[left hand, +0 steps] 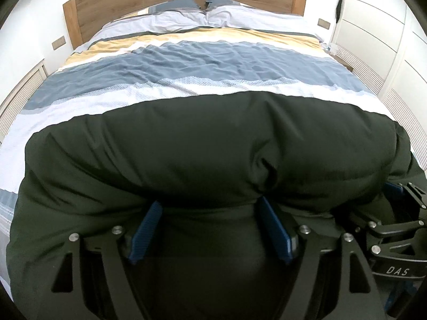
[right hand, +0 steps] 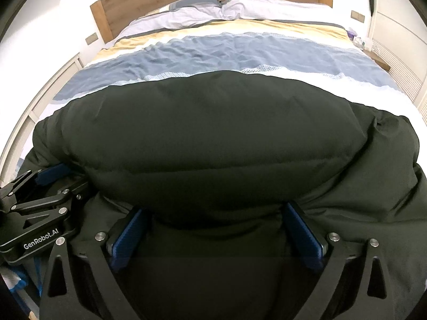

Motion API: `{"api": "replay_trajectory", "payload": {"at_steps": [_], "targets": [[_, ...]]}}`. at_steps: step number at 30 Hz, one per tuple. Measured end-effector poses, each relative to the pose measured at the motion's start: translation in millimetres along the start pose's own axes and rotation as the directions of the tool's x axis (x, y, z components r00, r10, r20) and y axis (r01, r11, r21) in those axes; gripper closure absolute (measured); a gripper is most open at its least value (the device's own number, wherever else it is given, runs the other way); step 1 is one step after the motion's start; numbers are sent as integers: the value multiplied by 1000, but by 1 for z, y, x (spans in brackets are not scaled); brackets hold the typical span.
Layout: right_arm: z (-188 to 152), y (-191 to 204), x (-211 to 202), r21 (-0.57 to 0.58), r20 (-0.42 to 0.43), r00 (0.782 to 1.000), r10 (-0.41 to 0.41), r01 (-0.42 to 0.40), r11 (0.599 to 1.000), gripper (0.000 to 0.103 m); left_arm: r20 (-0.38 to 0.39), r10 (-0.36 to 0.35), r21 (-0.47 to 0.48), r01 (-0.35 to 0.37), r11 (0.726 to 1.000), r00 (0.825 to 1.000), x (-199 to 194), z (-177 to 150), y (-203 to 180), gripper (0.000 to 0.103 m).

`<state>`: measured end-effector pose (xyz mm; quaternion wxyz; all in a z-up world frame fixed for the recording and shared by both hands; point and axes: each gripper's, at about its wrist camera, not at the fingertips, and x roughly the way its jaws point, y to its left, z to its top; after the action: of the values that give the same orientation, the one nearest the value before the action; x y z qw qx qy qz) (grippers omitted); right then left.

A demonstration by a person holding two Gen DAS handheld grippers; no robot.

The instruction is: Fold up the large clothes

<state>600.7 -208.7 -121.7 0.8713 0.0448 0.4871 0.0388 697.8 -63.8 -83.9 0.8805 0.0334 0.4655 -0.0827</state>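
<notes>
1. Left gripper point(left hand: 208, 208) has its blue fingers point(left hand: 148, 224) spread wide, tips tucked under the puffy black coat point(left hand: 213, 138).
2. Right gripper point(right hand: 216, 213) is spread wide too, just beside it.
3. Coat lies on the striped bed cover point(left hand: 186, 61).

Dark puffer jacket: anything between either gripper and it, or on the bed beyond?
Nothing visible. The left gripper and right gripper are both already open against the dark puffer jacket. The striped duvet beyond it carries no objects up to the pillows.
</notes>
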Motion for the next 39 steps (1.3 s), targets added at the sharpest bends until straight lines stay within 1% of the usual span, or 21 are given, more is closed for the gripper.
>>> {"api": "replay_trajectory", "payload": {"at_steps": [8,27,30,33,36,39], "targets": [[1,1,10,-7,3,1000,-11,11,1000,3,7,1,1,-1,1000,1000,5,-2,0,27],[-5,5,11,-19,22,999,-27,28,999,3,22,12,-5,-12,1000,1000,4,-11,-3,27],[-4,4,8,-17,16,999,-28,28,999,3,9,-1,-14,1,1000,1000,3,-11,1,26],[-2,-7,2,5,11,1000,-22,22,1000,3,-15,-24,-24,24,999,1000,2,-9,7,25],[0,-20,-4,35,-3,1000,-9,9,999,3,-28,-22,-12,22,1000,999,-1,-11,5,24],[-1,-22,-12,15,-9,1000,-25,25,1000,3,-44,-31,-13,31,999,999,-8,-14,7,24]]}}
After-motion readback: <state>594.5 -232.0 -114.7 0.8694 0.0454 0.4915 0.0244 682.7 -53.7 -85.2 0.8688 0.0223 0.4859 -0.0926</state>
